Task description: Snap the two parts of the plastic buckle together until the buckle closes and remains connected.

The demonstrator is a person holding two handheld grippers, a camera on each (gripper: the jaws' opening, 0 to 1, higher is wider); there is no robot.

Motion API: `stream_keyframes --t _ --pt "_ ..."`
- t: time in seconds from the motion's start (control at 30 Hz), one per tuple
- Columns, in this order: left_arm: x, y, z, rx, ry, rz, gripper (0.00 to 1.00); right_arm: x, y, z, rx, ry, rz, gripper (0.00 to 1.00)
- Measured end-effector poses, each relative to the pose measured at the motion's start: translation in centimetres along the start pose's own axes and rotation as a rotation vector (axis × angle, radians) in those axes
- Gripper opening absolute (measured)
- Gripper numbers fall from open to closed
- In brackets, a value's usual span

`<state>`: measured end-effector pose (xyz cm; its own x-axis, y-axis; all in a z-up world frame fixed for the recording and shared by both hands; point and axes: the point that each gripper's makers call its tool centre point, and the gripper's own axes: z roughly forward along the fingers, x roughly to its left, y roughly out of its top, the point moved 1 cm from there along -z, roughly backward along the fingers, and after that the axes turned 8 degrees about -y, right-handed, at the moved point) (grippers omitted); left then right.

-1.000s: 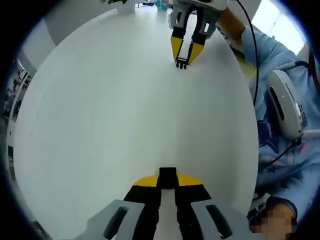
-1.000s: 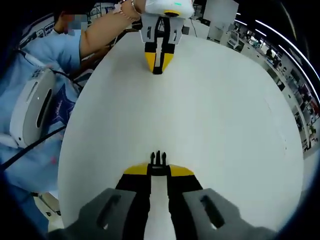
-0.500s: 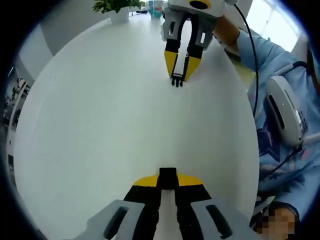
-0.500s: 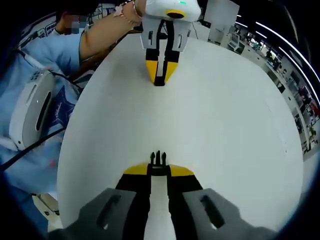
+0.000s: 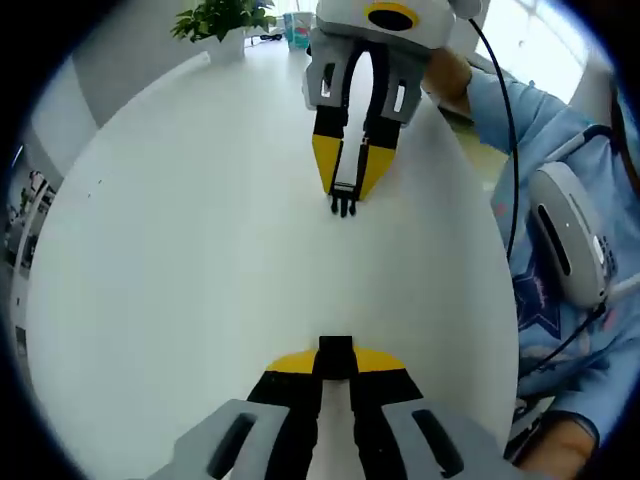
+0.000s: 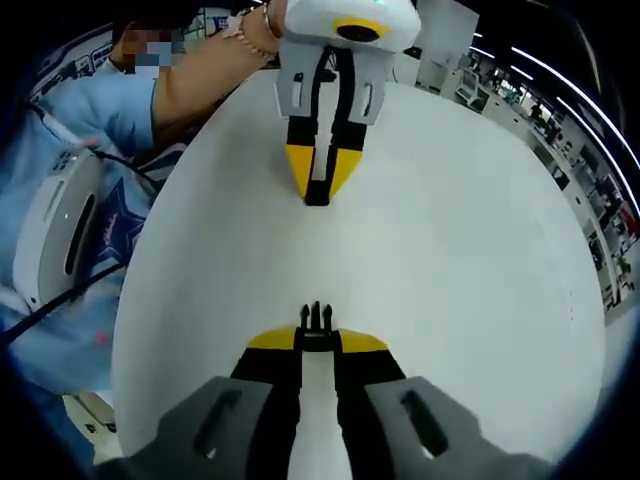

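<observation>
My left gripper (image 5: 335,352) is shut on the black socket half of the buckle (image 5: 335,346), whose end pokes out between the yellow tips. My right gripper (image 6: 317,330) is shut on the black pronged half of the buckle (image 6: 317,320), prongs pointing forward. The two grippers face each other over a white round table (image 5: 180,250). In the left gripper view the right gripper (image 5: 345,200) comes from the top with the pronged half (image 5: 344,205) at its tip. In the right gripper view the left gripper (image 6: 317,192) hangs at the top centre holding the socket half (image 6: 317,197). A gap separates the two halves.
A person in a light blue top (image 6: 90,110) sits at the table's edge, a hand (image 6: 255,25) on the left gripper. A white rounded device (image 5: 565,230) hangs on the person's front. A potted plant (image 5: 215,18) stands at the far table edge.
The two grippers have drawn closer to each other: each one looms larger and lower in the other's view. Both stay shut on their buckle halves.
</observation>
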<state>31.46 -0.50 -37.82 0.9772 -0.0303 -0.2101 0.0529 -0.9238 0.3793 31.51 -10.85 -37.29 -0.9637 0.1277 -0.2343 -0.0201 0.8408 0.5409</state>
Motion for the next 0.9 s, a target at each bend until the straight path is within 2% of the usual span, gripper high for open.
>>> stream_keyframes --t 0.37,0.63,0.9 --pt "-0.1 1.3 0.6 -0.032 0.007 0.022 0.09 0.5 0.9 0.9 -0.017 -0.001 -0.027 0.11" --pt "-0.1 2.5 1.1 -0.042 0.03 0.06 0.09 0.7 1.1 1.1 -0.009 0.0 -0.024 0.11" --pt "-0.2 2.9 1.4 -0.067 0.039 0.082 0.09 0.6 1.1 1.2 -0.001 0.003 -0.003 0.11"
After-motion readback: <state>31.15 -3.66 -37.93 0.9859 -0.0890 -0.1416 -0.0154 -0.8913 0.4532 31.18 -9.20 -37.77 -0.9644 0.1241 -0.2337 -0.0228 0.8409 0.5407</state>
